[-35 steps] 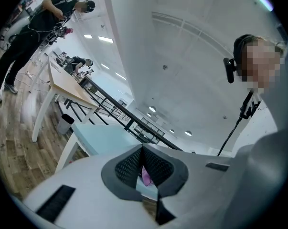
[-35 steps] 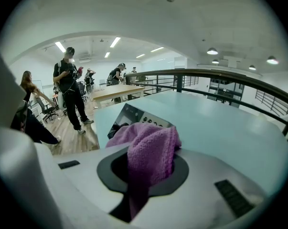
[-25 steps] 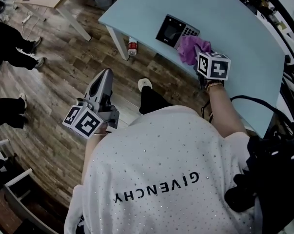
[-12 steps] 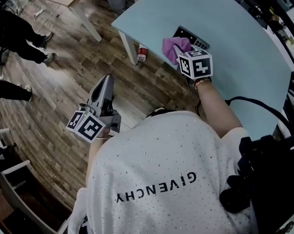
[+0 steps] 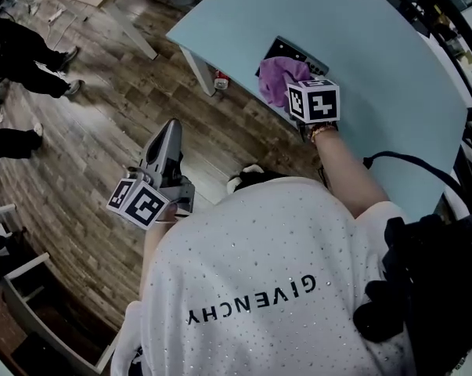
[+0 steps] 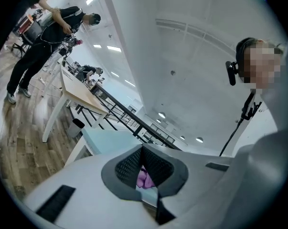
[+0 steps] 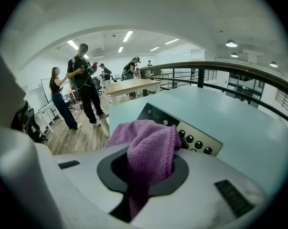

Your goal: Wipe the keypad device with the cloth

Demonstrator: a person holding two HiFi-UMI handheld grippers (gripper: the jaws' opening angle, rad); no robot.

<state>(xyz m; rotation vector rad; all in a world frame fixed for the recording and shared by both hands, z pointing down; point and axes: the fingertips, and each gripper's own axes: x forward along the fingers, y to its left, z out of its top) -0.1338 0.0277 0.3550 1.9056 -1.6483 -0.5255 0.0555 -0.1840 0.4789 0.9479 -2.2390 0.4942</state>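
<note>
The keypad device (image 7: 197, 138) lies near the pale blue table's (image 5: 376, 61) left edge; its dark panel (image 5: 300, 52) shows beyond the cloth. A purple cloth (image 7: 146, 144) hangs bunched from my right gripper (image 7: 147, 165), which is shut on it and presses it onto the device's left part. In the head view the cloth (image 5: 278, 74) covers most of the device, just ahead of the right gripper's marker cube (image 5: 314, 100). A row of round buttons (image 7: 196, 143) stays uncovered. My left gripper (image 5: 171, 128) is shut and holds nothing, out over the wooden floor left of the table.
A small bottle (image 5: 221, 79) stands on the floor by the white table leg (image 5: 195, 70). Two people (image 7: 81, 87) stand on the wood floor to the left, near a wooden table (image 7: 134, 86). A black cable (image 5: 400, 161) runs along the table's near right.
The right gripper has dragged the cloth leftward across the device, from the button side onto the dark screen side. The left gripper has stayed where it was.
</note>
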